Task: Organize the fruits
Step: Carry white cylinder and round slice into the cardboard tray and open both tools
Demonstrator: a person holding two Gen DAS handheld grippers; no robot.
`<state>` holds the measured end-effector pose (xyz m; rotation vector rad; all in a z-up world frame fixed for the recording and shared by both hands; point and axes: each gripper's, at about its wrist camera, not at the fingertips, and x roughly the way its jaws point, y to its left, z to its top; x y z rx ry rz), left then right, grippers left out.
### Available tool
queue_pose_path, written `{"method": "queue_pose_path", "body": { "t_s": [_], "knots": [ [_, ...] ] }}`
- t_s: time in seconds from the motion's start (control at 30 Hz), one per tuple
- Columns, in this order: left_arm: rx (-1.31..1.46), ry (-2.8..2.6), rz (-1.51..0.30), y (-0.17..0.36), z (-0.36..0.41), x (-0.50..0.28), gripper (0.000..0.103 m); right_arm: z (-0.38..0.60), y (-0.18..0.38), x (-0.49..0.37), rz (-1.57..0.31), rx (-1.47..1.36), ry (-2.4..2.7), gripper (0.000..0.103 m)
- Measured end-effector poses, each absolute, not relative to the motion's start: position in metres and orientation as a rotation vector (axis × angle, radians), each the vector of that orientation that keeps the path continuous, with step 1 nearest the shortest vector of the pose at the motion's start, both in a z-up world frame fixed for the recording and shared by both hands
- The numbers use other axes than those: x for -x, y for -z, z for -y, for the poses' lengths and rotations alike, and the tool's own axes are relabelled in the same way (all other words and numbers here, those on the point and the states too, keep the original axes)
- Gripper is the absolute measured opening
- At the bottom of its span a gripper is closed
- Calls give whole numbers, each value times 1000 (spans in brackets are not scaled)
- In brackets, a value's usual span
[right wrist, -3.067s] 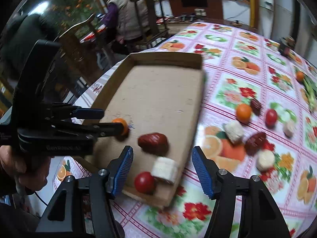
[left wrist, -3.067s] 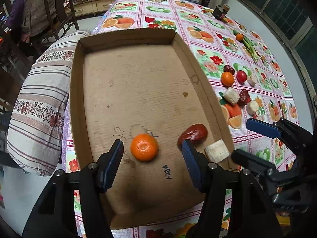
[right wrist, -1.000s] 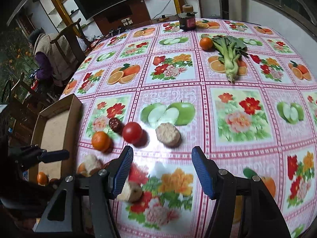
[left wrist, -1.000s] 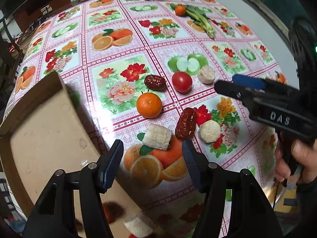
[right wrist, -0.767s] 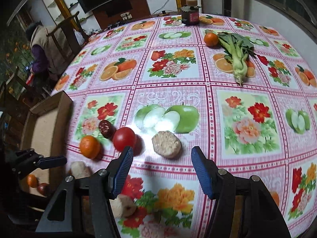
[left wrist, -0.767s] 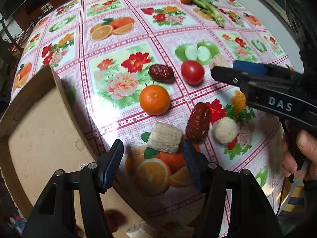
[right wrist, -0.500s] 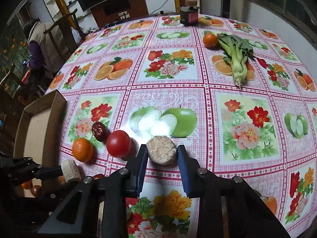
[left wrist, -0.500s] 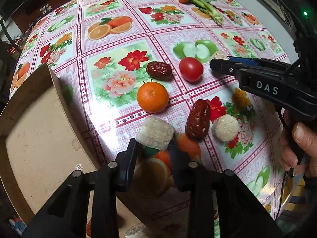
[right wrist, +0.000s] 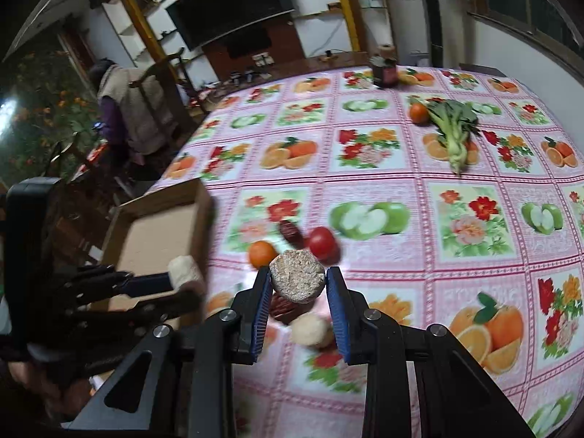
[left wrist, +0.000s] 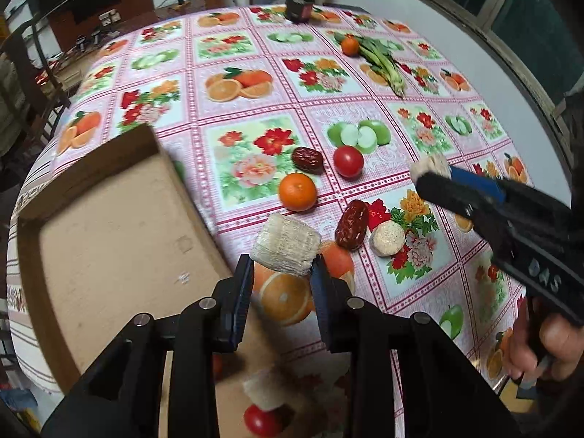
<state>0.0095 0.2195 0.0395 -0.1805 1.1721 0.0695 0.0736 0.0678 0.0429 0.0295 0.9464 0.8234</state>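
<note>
Over the table's near edge, both grippers are loaded. Left gripper [left wrist: 280, 273] is clamped narrow on a pale ridged chunk [left wrist: 286, 246], pads on its two flat sides, long axis running across the jaws. Right gripper [right wrist: 297, 294] is clamped narrow on a brown-topped round slice [right wrist: 297, 280], lifted clear of the tablecloth [right wrist: 383, 182].

Key relation: the cardboard box [left wrist: 109, 226] sits at the table's left edge, just left of and below the left gripper, so the left hand is nearer. Right gripper has to cross over the loose fruit to reach it, judging by the layout.

Left on the cloth mid-table: orange [left wrist: 297, 191], tomato [left wrist: 348, 161], two dates [left wrist: 307, 158] [left wrist: 352, 224], one pale round slice [left wrist: 387, 238]. Box's near end already holds a tomato [left wrist: 261, 419] and a pale chunk, blurred.

Writing: right gripper body reads "DAS" [left wrist: 544, 276] in the left wrist view. Nothing else legible.
</note>
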Motion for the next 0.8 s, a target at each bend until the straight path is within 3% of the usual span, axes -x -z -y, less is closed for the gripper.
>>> {"method": "queue_pose_path", "body": {
  "t_s": [0.8],
  "knots": [
    [281, -208, -1133, -52, -293, 59, 29, -125, -59, -5, -952, -7, -997, 31]
  ]
}}
